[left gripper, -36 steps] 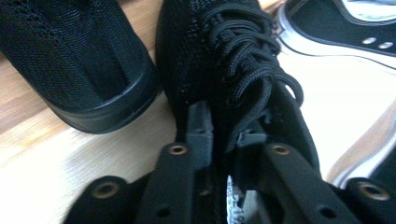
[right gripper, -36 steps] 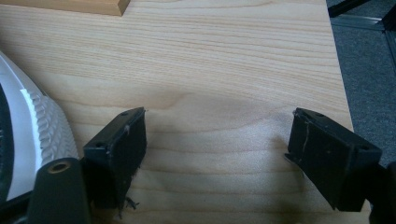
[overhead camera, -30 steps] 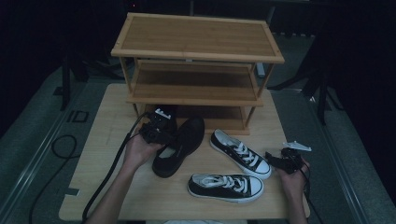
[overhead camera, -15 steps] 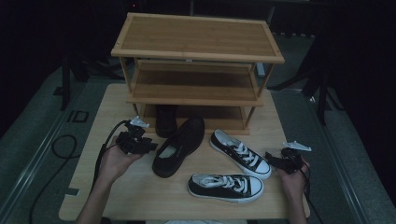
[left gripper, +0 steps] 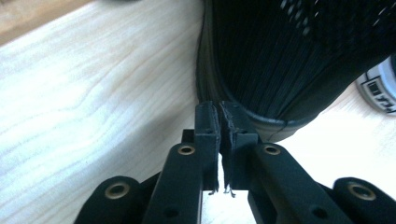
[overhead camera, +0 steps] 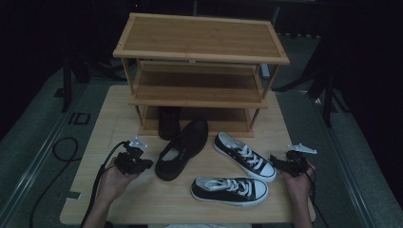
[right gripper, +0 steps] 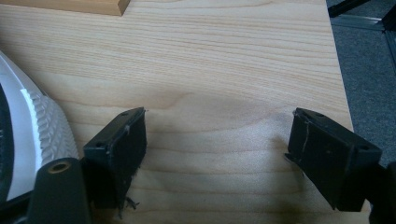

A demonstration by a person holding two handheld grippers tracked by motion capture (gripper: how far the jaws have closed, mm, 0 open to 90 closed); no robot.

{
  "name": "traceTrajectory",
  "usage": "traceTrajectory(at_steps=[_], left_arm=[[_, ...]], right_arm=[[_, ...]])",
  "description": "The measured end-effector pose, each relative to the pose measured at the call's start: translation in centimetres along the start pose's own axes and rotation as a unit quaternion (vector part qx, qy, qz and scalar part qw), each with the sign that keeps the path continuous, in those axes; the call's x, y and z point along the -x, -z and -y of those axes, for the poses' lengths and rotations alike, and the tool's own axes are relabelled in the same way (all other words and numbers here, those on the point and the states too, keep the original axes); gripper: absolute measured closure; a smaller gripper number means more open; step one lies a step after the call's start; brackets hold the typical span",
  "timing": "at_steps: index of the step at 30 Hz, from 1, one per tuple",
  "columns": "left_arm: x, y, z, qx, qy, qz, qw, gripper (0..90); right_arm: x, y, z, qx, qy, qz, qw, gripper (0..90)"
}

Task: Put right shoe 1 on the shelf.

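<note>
Resting low on the wooden table, the left gripper sits in the person's left hand, and its jaws have just been closing; in the left gripper view they now stand together, pad against pad, with nothing between them. Their tips are just beside the heel of the black slip-on shoe, which fills the upper right of that view, but I cannot tell if they touch it. This shoe lies on the table in front of the bamboo shoe rack, with its toe pointing toward the rack. A second black shoe stands on the lowest shelf of the rack, just behind it. To the right lie two black canvas sneakers with white laces and white soles: one sneaker lies diagonally, the other sneaker lies across the near part of the table. The right gripper is held in the right hand near the right edge of the table, with its jaws wide apart and only bare wood between them; the white toe cap of a sneaker shows at the left side of the right gripper view.
</note>
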State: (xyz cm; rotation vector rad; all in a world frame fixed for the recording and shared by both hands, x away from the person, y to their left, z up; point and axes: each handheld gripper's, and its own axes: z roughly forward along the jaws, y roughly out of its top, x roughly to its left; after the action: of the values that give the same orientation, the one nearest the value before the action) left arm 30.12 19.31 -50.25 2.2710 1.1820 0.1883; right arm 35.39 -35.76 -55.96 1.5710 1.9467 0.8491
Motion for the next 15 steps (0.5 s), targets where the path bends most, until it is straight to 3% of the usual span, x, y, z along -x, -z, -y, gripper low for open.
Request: traceTrajectory(at_steps=[10, 15], left_arm=[[1.3, -1.9, 1.5, -0.021, -0.008, 0.000, 0.9997, 86.7], [2.1, -1.9, 1.9, -0.023, -0.013, 0.003, 0.9997, 87.4]], right_arm=[[0.0, 0.0, 0.0, 0.000, 0.000, 0.000, 1.0000, 19.1], [0.0, 0.0, 0.0, 0.000, 0.000, 0.000, 1.0000, 19.2]])
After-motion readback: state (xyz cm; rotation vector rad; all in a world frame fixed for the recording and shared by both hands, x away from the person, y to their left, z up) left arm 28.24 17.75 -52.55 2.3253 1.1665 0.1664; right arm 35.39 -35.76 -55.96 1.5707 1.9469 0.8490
